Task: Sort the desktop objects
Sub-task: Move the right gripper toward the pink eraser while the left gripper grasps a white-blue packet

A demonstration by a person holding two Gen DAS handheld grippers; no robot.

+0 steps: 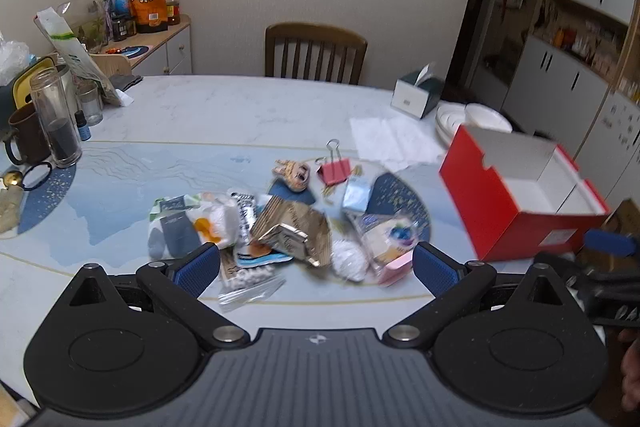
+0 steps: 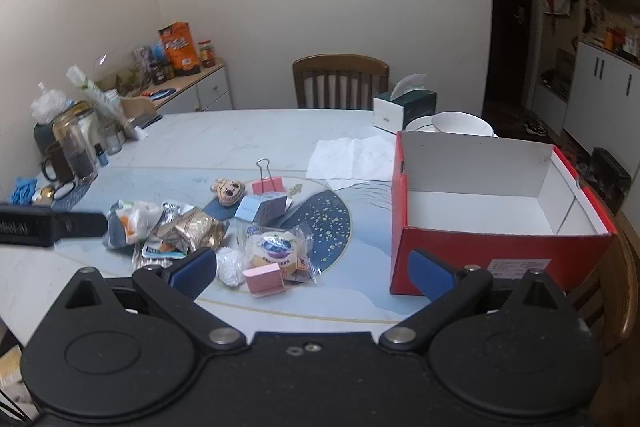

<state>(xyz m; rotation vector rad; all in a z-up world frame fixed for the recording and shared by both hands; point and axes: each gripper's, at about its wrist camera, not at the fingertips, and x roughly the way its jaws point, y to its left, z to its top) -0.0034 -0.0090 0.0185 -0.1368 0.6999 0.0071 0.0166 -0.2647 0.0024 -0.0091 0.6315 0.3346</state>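
Observation:
A heap of small items lies mid-table: a gold snack packet (image 1: 294, 229) (image 2: 194, 227), a pink binder clip (image 1: 334, 169) (image 2: 267, 183), a pale blue box (image 1: 357, 191) (image 2: 260, 207), a pink pad (image 2: 265, 278) (image 1: 394, 267), a round blueberry snack (image 2: 276, 249) and a bear charm (image 2: 227, 190). An open red box (image 1: 516, 219) (image 2: 492, 257), white inside and empty, stands to the right. My left gripper (image 1: 316, 265) is open above the heap's near edge. My right gripper (image 2: 312, 273) is open, between the heap and the box.
Jars, a mug and bags crowd the table's left end (image 1: 52, 123). A tissue box (image 2: 402, 107), white bowls (image 2: 460, 123) and a paper sheet (image 2: 352, 157) lie behind the red box. A wooden chair (image 1: 316, 53) stands at the far side.

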